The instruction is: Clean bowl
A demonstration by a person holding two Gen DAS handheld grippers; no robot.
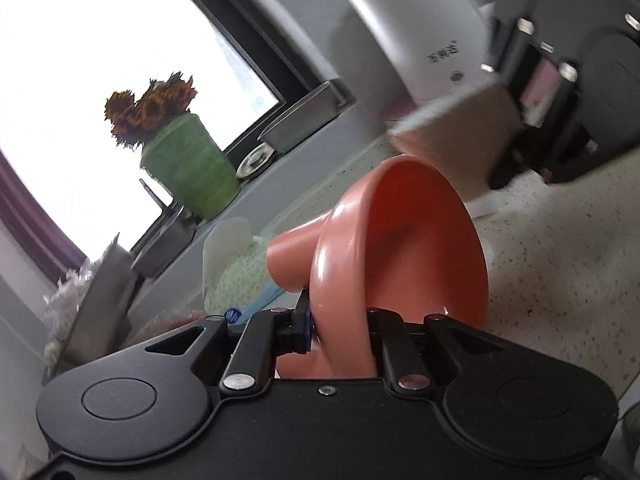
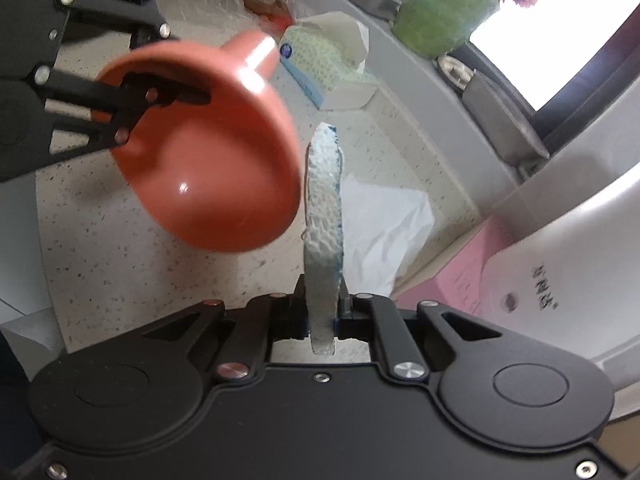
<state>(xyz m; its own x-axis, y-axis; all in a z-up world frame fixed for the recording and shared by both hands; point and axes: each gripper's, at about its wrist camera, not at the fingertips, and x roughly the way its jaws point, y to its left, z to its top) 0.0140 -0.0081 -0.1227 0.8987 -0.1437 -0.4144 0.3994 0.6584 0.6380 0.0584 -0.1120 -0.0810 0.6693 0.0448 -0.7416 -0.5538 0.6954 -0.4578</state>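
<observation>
Terracotta plastic fills your left tongs (image 1: 340, 332): they are clenched on the rim of the bowl (image 1: 404, 240), which hangs tipped on its side above the speckled tabletop (image 1: 560, 264). Your right tongs (image 2: 322, 312) are clamped on a blue-and-white sponge (image 2: 323, 216) standing upright just beside the bowl's outer wall. Farther out lie a white tissue (image 2: 384, 232), a patterned tissue box (image 2: 320, 60) and a green flowerpot (image 1: 188, 168) by the window.
</observation>
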